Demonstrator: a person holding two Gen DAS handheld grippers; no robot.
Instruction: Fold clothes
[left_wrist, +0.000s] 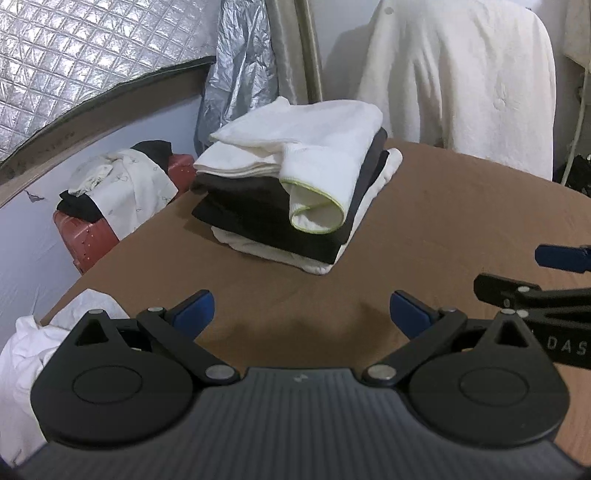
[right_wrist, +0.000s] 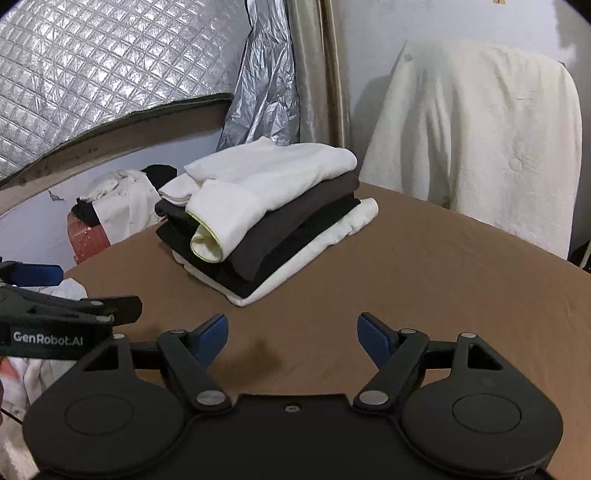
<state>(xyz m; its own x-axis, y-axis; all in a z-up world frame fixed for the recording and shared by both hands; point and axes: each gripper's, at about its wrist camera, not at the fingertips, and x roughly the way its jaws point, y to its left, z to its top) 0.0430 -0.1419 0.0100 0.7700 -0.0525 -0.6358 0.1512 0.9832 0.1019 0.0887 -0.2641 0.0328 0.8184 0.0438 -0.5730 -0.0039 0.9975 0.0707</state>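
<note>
A stack of folded clothes (left_wrist: 295, 192) sits on the brown table (left_wrist: 443, 229): white garments at bottom and top, dark ones between, and a white sleeve with a yellow-green hem hanging over the front. In the right wrist view the same stack (right_wrist: 266, 221) lies ahead and left of centre. My left gripper (left_wrist: 302, 314) hovers open over bare tabletop in front of the stack, nothing between its blue pads. My right gripper (right_wrist: 292, 338) is open too, empty, beside the left one. Loose white cloth (left_wrist: 40, 336) hangs at the table's left edge.
A chair draped with a cream cover (left_wrist: 461, 81) stands behind the table. A red suitcase (left_wrist: 92, 236) piled with clothes sits on the floor to the left. Silver quilted foil (left_wrist: 92, 55) covers the wall. The table (right_wrist: 443, 277) has bare surface on the right.
</note>
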